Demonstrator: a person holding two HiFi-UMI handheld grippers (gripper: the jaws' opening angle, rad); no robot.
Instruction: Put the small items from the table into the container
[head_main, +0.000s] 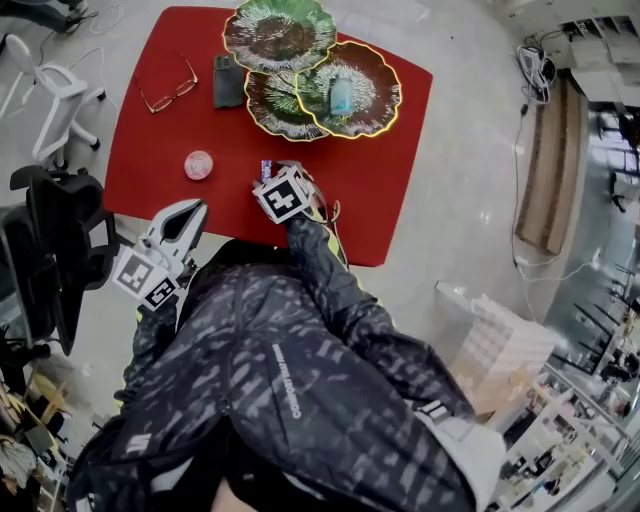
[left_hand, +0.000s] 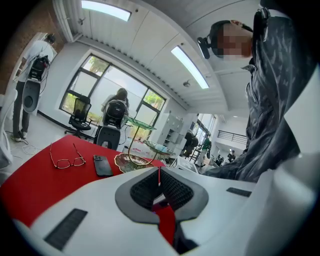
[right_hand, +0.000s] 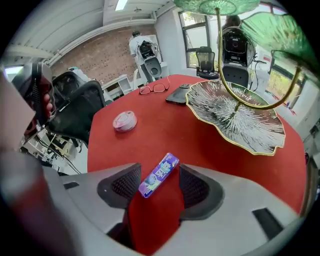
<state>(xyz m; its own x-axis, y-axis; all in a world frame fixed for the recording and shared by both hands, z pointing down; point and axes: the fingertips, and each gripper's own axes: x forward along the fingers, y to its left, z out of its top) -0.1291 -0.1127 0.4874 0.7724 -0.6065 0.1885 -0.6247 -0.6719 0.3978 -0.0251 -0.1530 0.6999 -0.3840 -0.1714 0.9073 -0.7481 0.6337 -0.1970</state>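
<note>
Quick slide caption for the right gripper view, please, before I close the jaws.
Open right gripper above the red table, a purple packet lying between its jaws, leaf-shaped dish beyond.

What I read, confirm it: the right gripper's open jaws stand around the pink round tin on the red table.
Not right. The right gripper view shows the right gripper with open jaws around the purple packet on the red table; the pink round tin lies apart, farther off.
</note>
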